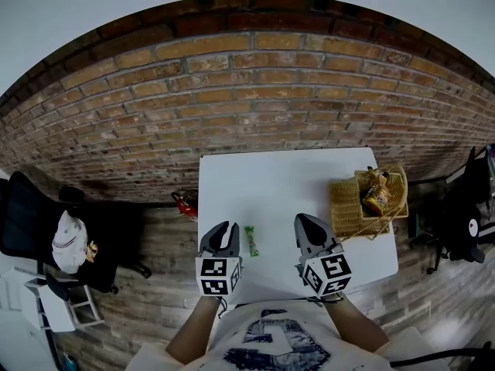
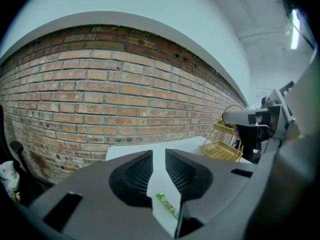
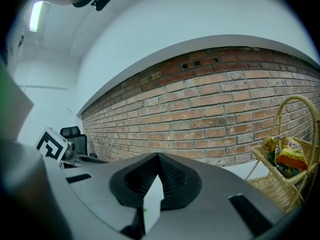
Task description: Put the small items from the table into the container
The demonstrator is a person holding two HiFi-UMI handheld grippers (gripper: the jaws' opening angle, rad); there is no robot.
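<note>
Two grippers, one green packet, one wicker basket.
Nearest you: your left gripper (image 1: 223,232), jaws a little apart and empty; your right gripper (image 1: 309,226), jaws tip to tip, holding nothing. Between them on the white table (image 1: 271,180) lies the green packet (image 1: 250,240), just beside the left jaws. Farther right, the basket (image 1: 349,207) with snack packets (image 1: 377,195) inside; beyond, brick wall (image 1: 255,91).

White T-shirt (image 1: 241,329), dark blue print (image 1: 272,343)

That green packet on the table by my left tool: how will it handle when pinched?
The green packet looks thin and flat, so it is probably very light and apt to slide on the smooth white table. It looks like a film wrapper, so likely floppy rather than stiff. Rolling seems unlikely.
</note>
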